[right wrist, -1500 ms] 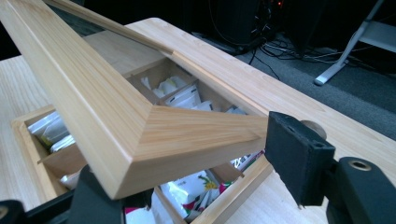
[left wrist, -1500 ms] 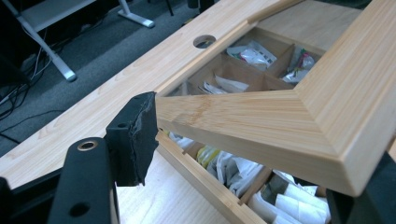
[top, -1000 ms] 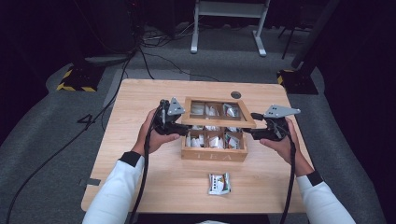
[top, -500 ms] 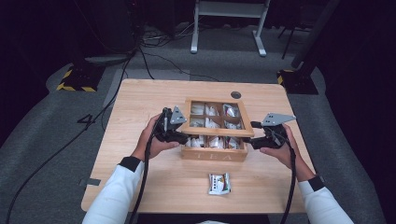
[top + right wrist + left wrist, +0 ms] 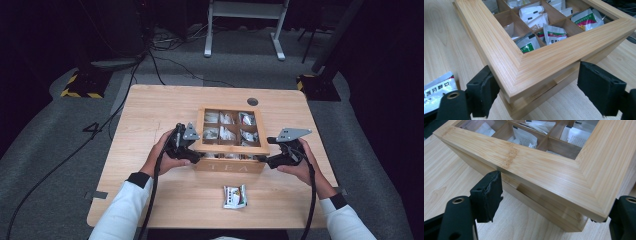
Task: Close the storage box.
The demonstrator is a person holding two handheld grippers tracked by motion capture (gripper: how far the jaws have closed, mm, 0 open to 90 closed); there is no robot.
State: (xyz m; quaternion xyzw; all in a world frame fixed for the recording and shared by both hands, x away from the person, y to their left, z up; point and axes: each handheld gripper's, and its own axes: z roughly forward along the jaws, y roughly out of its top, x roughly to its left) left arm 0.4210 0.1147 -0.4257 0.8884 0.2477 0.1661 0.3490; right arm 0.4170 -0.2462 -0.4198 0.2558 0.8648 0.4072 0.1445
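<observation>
- So, the wooden tea box (image 5: 231, 150) sits in the middle of the table (image 5: 150, 115), lid (image 5: 235, 146) with a window down on top, and sachets show through it in the compartments.
- Left hand-held gripper (image 5: 192, 154) is at the box's near-left corner. In the left gripper view that lid corner sits between its jaws, one pad (image 5: 489, 195) just beside the box's side wall with a gap showing, so it's open; the jaws have just been opening.
- Right hand-held gripper (image 5: 264, 159) is at the near-right corner. Its own view shows the corner between the jaws with clear gaps both sides. Open too, and it's also just been opening.
- One loose tea sachet (image 5: 235, 196) lies on the table near the front edge, apart from the box.
</observation>
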